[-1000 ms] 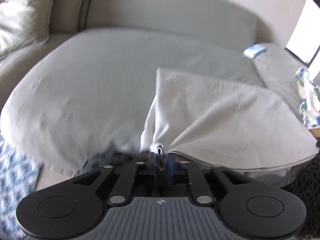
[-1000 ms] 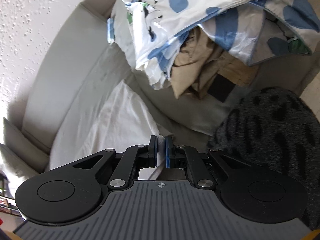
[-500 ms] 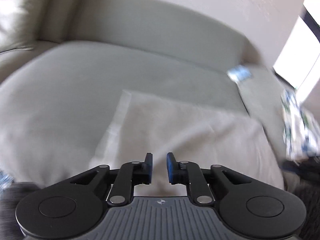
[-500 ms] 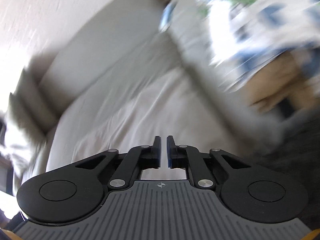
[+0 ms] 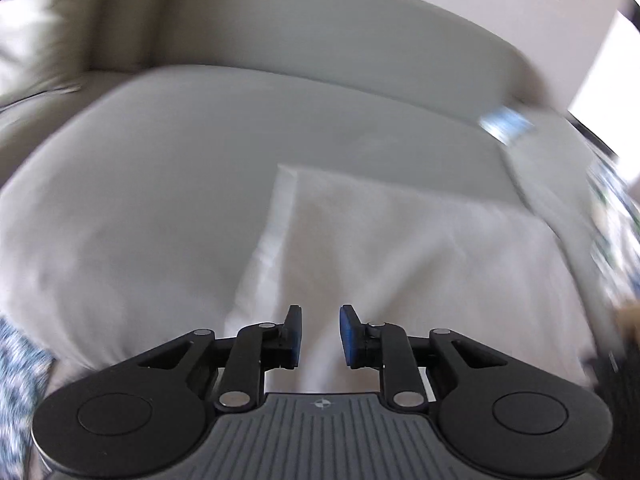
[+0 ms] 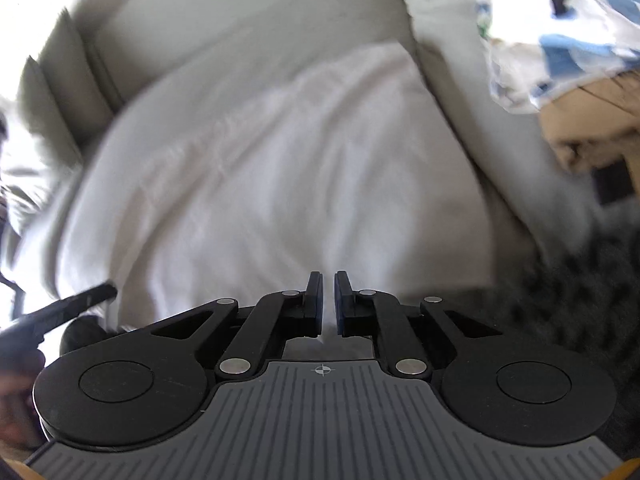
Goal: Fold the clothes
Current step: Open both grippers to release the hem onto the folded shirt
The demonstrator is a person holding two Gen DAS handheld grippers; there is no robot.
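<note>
A white cloth [image 5: 420, 248] lies folded flat on the grey sofa seat [image 5: 160, 184]. It also shows in the right wrist view [image 6: 280, 168]. My left gripper [image 5: 320, 334] is open and empty, just above the cloth's near edge. My right gripper [image 6: 328, 304] has its jaws a small gap apart with nothing between them, over the near edge of the same cloth. The left gripper's black body [image 6: 60, 312] shows at the left of the right wrist view.
A pile with a white, blue-patterned fabric [image 6: 560, 28] and a tan garment [image 6: 592, 120] sits on the sofa to the right. A dark speckled rug [image 6: 580, 288] lies below it. A cushion [image 5: 36, 32] leans at the sofa's left end.
My left gripper let go of the white cloth's edge and opened; the cloth now lies flat. My right gripper swung left from the clothes pile to the cloth and opened slightly.
</note>
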